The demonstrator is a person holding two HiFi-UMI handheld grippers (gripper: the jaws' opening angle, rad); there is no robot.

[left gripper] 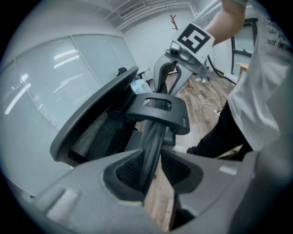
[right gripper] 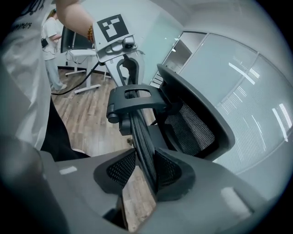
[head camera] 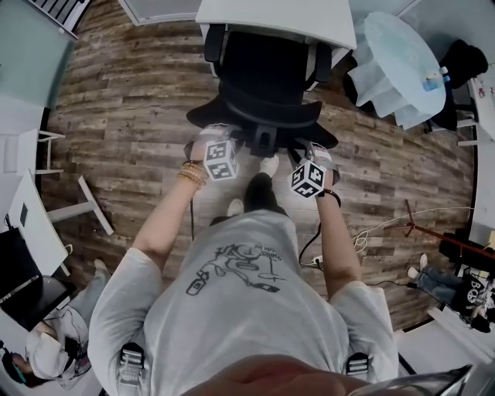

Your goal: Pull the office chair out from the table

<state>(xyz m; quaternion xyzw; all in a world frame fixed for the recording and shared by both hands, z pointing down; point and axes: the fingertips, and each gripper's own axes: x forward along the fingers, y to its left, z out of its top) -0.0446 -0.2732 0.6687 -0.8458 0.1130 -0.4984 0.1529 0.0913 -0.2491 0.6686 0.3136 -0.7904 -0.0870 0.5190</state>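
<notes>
The black office chair (head camera: 263,77) stands with its seat toward the white table (head camera: 278,15) and its back toward me. Both grippers grip the thin mesh-edged top rim (head camera: 263,128) of its back. My left gripper (head camera: 218,135) is at the rim's left end, my right gripper (head camera: 313,152) at its right end. In the left gripper view the jaws (left gripper: 151,171) are closed on the rim (left gripper: 153,137), with the right gripper's marker cube (left gripper: 194,40) beyond. In the right gripper view the jaws (right gripper: 142,171) hold the rim (right gripper: 139,132) below a black bracket (right gripper: 135,100).
My legs and feet stand just behind the chair on the wood floor (head camera: 131,139). A round covered table (head camera: 398,66) is at the back right. Cables (head camera: 371,232) and a thin stand (head camera: 410,224) lie to the right, a white desk (head camera: 31,224) to the left. Glass walls (right gripper: 238,82) flank the chair.
</notes>
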